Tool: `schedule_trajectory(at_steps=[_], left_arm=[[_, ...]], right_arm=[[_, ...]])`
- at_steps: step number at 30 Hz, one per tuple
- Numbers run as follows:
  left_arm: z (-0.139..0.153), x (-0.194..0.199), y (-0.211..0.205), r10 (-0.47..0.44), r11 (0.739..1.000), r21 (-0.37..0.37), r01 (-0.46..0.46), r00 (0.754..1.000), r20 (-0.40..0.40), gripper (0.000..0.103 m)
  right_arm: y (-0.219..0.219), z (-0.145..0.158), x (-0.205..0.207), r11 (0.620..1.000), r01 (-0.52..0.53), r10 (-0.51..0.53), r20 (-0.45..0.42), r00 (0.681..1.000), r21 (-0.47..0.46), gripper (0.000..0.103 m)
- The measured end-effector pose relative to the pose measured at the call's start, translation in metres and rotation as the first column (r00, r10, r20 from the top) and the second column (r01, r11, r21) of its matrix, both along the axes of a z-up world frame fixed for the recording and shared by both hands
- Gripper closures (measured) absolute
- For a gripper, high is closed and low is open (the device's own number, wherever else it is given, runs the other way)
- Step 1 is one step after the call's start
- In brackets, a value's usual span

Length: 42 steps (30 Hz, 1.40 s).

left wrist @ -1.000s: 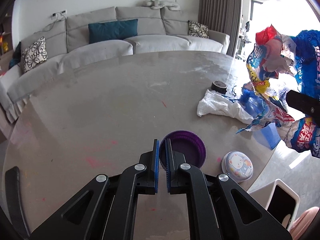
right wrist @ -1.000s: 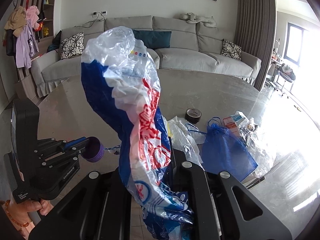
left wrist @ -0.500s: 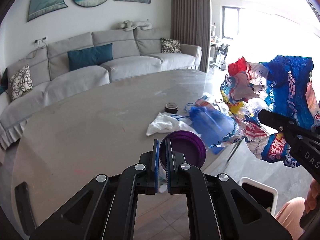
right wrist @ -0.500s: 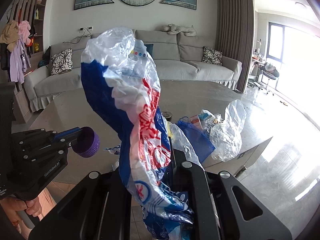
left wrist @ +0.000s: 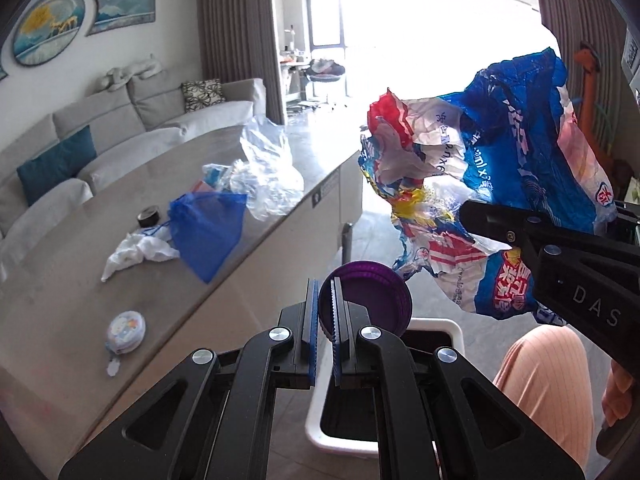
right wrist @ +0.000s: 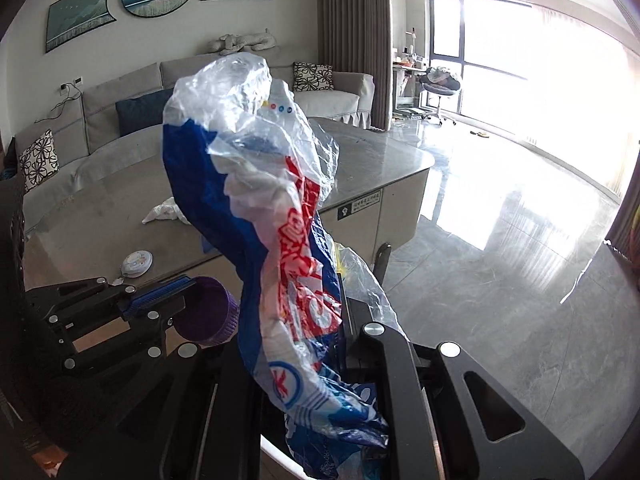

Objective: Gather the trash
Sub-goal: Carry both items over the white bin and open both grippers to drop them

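Note:
My left gripper [left wrist: 326, 292] is shut on the rim of a purple lid [left wrist: 376, 298], which hangs over a white trash bin [left wrist: 436, 326] on the floor. The same lid [right wrist: 208, 312] shows at the lower left of the right wrist view. My right gripper [right wrist: 316, 320] is shut on a crumpled blue, red and clear plastic wrapper [right wrist: 272, 216]. In the left wrist view that wrapper [left wrist: 488, 184] hangs up and to the right of the lid, off the table's edge.
On the grey table [left wrist: 60, 288] lie a blue mesh bag [left wrist: 206, 232], a white cloth [left wrist: 136, 252], clear plastic [left wrist: 268, 184], a tape roll [left wrist: 148, 216] and a small round case [left wrist: 124, 330]. A leg in orange trousers [left wrist: 548, 384] is beside the bin.
Both grippers have swung right, away from the tabletop and past its edge, each keeping its load. The white bin has come into view under the lid.

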<state>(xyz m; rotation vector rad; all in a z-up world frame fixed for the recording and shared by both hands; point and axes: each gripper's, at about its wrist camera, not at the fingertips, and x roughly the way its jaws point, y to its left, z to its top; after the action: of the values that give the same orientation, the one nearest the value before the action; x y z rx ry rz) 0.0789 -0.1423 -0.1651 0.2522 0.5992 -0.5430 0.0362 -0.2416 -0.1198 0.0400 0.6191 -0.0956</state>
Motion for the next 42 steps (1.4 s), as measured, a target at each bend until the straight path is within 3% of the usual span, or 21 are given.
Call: schedule_trajectory(at_steps=[8,25,27,28,29,31,42], left_arm=[[-0.029,0.000,-0.046,-0.114,0.992,0.038,0.116,0.992,-0.054,0.098],[-0.102,0.012,-0.085,-0.185,0.963,0.158,0.219,0.961,-0.204,0.095],[-0.109,0.017,-0.087,-0.181,0.959,0.171,0.224,0.955,-0.235,0.058],[-0.111,0.019,-0.087,-0.172,0.961,0.174,0.216,0.957,-0.235,0.012],[-0.110,0.019,-0.084,-0.156,0.965,0.177,0.194,0.965,-0.209,0.005],[-0.107,0.014,-0.082,-0.151,0.966,0.187,0.181,0.975,-0.162,0.005],[-0.094,0.014,-0.071,-0.137,0.967,0.195,0.163,0.981,-0.138,0.005]], right_arm=[[-0.030,-0.028,-0.016,0.996,0.083,-0.081,-0.047,0.996,0.034,0.090],[-0.043,-0.056,0.008,0.984,0.153,-0.138,-0.148,0.979,0.090,0.090],[-0.042,-0.058,0.009,0.984,0.155,-0.139,-0.158,0.978,0.091,0.090],[-0.042,-0.059,0.010,0.984,0.155,-0.139,-0.164,0.977,0.089,0.090],[-0.038,-0.056,0.015,0.984,0.156,-0.140,-0.169,0.976,0.089,0.090],[-0.036,-0.057,0.016,0.984,0.154,-0.136,-0.176,0.975,0.091,0.090],[-0.043,-0.059,0.022,0.987,0.127,-0.108,-0.181,0.978,0.094,0.090]])
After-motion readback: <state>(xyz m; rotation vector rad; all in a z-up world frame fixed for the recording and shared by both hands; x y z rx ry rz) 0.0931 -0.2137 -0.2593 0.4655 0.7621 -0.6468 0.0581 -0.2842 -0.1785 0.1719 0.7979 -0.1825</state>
